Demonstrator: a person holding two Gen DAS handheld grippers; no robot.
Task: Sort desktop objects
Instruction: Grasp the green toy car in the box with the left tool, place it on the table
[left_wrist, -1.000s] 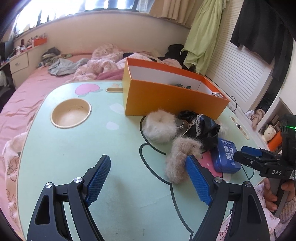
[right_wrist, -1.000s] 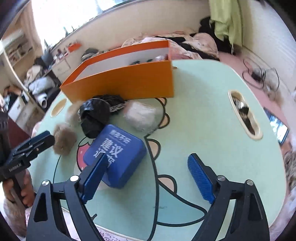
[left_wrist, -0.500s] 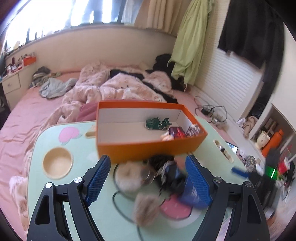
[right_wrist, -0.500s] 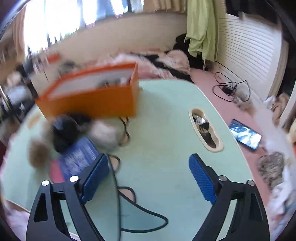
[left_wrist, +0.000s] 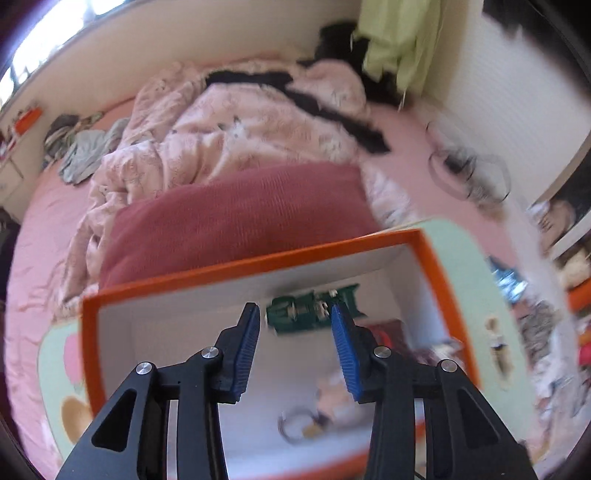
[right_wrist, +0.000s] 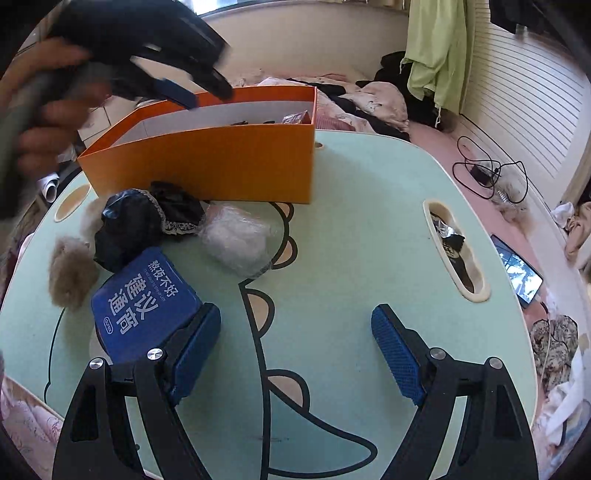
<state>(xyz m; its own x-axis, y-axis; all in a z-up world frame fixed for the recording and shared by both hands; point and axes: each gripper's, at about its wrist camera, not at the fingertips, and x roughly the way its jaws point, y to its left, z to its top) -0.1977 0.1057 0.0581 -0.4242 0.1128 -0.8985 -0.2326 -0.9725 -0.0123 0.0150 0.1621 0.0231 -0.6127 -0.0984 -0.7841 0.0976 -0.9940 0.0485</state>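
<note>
Fluffy balls (right_wrist: 70, 273) and a blue tin (right_wrist: 144, 306) lay before the orange box (right_wrist: 207, 162); above it the left gripper (left_wrist: 295, 350) hung, its empty jaws just narrowed, while the right gripper (right_wrist: 295, 354) gaped empty.

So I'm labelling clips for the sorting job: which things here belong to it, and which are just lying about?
Job: orange box, blue tin, black lace bundle, brown fluffy piece, white fluffy piece.
Lying about: phone, cables, green garment, pink bedding.

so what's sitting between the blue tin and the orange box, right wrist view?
Right wrist view: a black lace-trimmed fabric bundle lies between the blue tin and the orange box, with a pale fluffy puff just right of it.
</note>
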